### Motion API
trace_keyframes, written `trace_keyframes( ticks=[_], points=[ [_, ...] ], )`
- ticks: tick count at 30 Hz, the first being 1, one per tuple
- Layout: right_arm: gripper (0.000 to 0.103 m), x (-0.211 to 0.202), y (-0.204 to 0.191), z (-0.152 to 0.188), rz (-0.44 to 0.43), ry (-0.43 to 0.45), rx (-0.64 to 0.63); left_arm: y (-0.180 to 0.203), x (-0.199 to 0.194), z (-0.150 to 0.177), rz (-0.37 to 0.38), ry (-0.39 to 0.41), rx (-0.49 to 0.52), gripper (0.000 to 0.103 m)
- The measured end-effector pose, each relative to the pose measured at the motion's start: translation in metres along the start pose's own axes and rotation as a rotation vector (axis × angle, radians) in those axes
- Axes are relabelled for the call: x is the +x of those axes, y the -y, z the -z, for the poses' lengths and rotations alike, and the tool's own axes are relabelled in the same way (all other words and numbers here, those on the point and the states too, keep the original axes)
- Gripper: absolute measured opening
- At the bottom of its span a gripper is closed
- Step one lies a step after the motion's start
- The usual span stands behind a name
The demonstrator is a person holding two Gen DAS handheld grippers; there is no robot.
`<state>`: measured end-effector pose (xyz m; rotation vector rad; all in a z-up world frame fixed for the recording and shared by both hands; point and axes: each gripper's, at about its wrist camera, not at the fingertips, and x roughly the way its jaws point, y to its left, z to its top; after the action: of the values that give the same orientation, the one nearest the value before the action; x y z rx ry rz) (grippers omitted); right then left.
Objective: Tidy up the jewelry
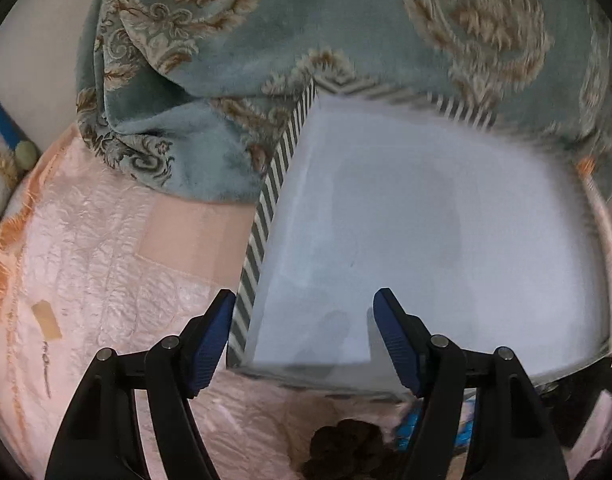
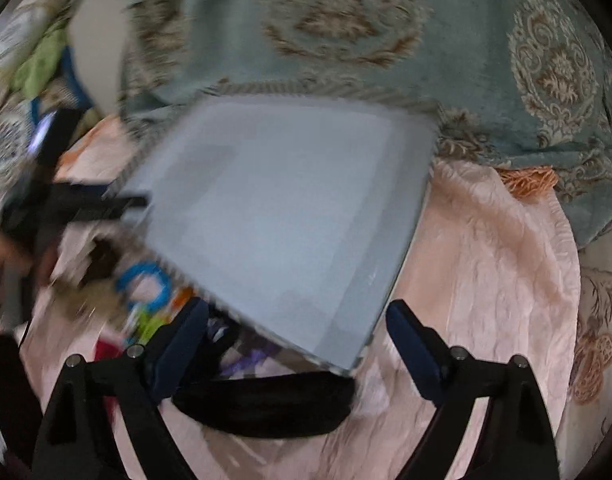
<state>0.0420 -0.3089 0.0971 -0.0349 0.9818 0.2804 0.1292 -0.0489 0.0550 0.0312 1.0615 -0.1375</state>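
Pink quilted bedspread under teal patterned blanket; striped-sided box on it. Left gripper and right gripper jaws spread, pinching nothing. Blurry bangles beside box.

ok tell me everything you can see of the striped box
The striped box is a shallow square tray or lid, its pale blue-white inside facing up and empty as far as shown. Its outer walls carry grey and white diagonal stripes; it looks like cardboard. It lies on the pink quilted cover, its far edge against the teal patterned blanket. Motion blur softens its edges.
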Motion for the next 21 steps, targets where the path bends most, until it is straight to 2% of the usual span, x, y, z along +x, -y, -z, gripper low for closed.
trace_keyframes(
  ticks=[1,4,7,8,9,10,12,13,15,18,21],
  points=[
    [0.093,-0.002,-0.003,0.001,0.022,0.018,0.009,0.001,-0.002,-0.002,0.0,0.004,0.001,0.056],
    [0.093,0.007,-0.002,-0.006,0.18,0.072,-0.034,0.008,-0.001,-0.002,-0.023,0.002,0.023,0.056],
    [0.078,0.038,0.005,-0.032,0.276,0.019,-0.058,0.014,-0.006,0.0,-0.011,-0.001,0.031,0.055],
    [0.071,0.038,0.007,-0.036,0.272,0.006,-0.041,0.012,-0.01,0.001,0.007,0.004,0.03,0.055],
    [0.068,0.03,0.011,-0.037,0.222,0.007,-0.017,0.011,-0.016,0.002,0.025,0.011,0.031,0.055],
    [0.068,0.017,0.013,-0.034,0.124,0.023,0.026,0.008,-0.021,0.003,0.038,0.024,0.036,0.055],
    [0.07,-0.02,0.021,-0.009,-0.043,0.079,0.11,0.009,-0.031,0.005,0.05,0.052,0.05,0.055],
    [0.076,-0.029,0.021,0.005,-0.069,0.065,0.118,0.011,-0.036,0.005,0.054,0.064,0.06,0.055],
    [0.079,-0.032,0.017,0.031,-0.086,-0.012,0.099,0.016,-0.043,0.006,0.062,0.079,0.071,0.055],
    [0.078,-0.011,0.011,0.05,-0.065,-0.116,0.072,0.025,-0.041,0.004,0.071,0.082,0.079,0.055],
    [0.068,0.016,0.016,0.038,0.026,-0.101,0.121,0.029,-0.031,0.005,0.068,0.055,0.066,0.055]
  ],
)
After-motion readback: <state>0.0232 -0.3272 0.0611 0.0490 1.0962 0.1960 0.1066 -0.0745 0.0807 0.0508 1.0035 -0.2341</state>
